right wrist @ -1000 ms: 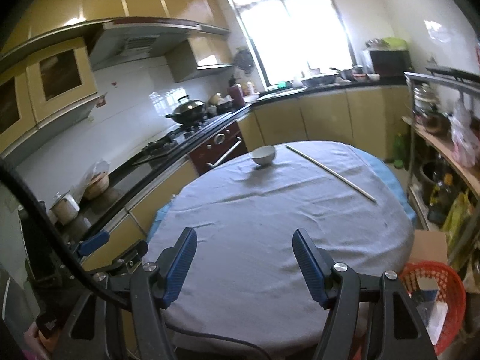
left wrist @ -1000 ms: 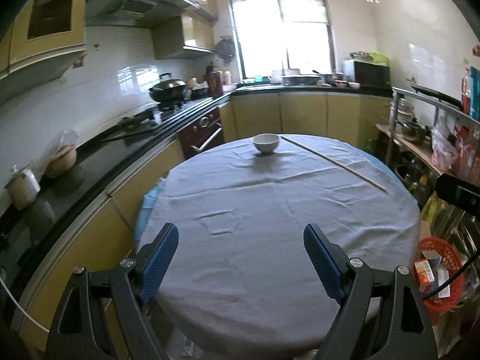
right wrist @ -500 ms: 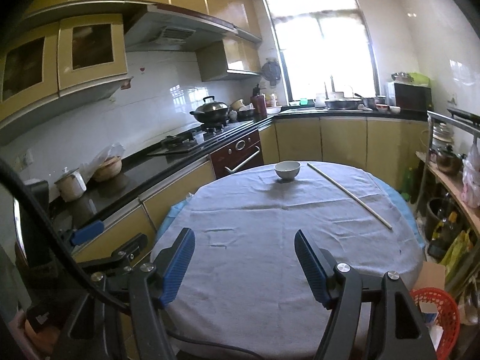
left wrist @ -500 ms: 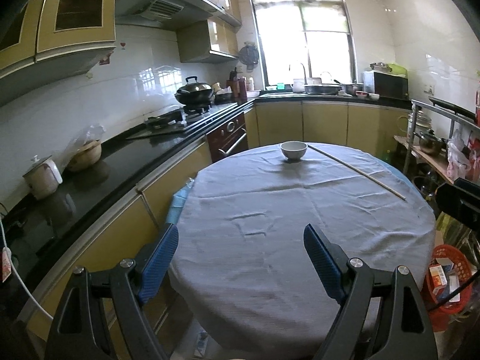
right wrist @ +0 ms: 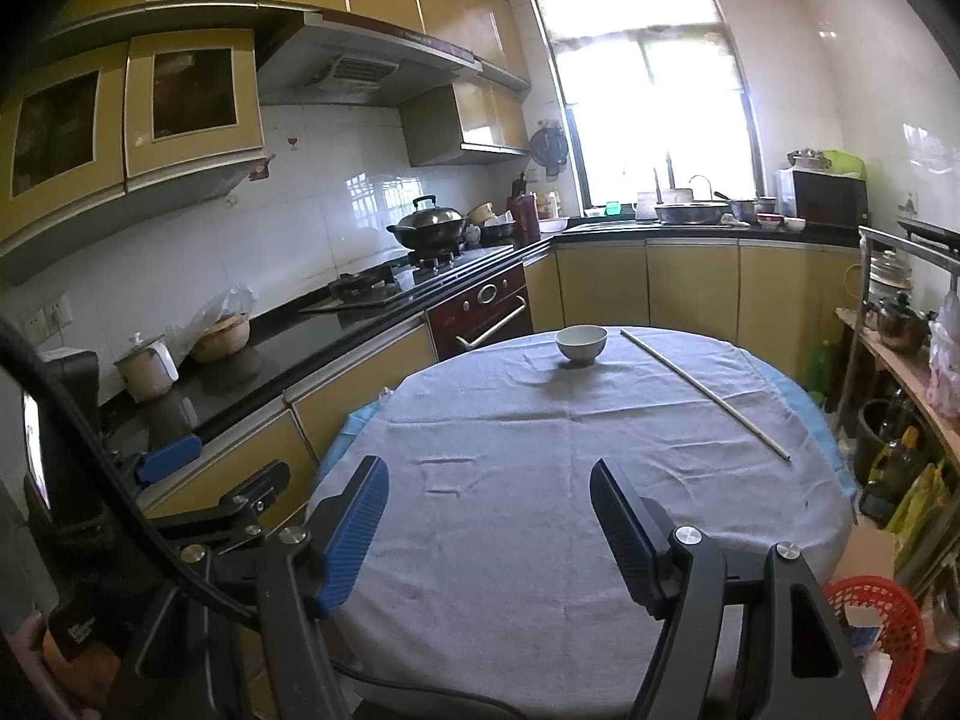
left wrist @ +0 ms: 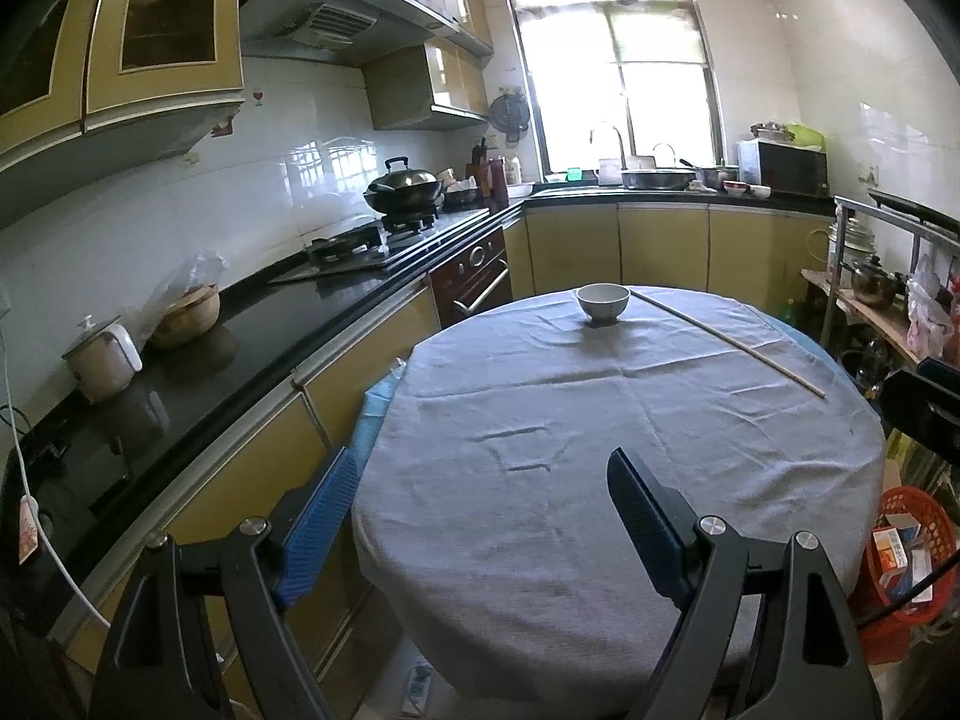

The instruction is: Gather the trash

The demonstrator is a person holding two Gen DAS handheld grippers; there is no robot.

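A round table with a grey cloth (left wrist: pixel 600 420) fills both views; it also shows in the right wrist view (right wrist: pixel 570 456). A white bowl (left wrist: pixel 602 302) (right wrist: pixel 581 343) stands at its far side, with a long thin wooden stick (left wrist: pixel 729 341) (right wrist: pixel 702 390) lying to its right. A red basket (left wrist: pixel 912 546) (right wrist: pixel 876 618) holding boxes and paper stands on the floor at the table's right. My left gripper (left wrist: pixel 480 519) is open and empty, near the table's near-left edge. My right gripper (right wrist: pixel 486 528) is open and empty over the table's near edge.
A black counter (left wrist: pixel 180 384) with a pot, a bowl and a stove runs along the left. Yellow cabinets (left wrist: pixel 660 252) line the back under the window. A metal shelf rack (left wrist: pixel 882 300) with pots and bottles stands at the right. The left gripper shows in the right wrist view (right wrist: pixel 198 480).
Both grippers have drawn back and risen from the table, so the bowl and the stick look farther and more of the kitchen shows. Both stayed open and empty.
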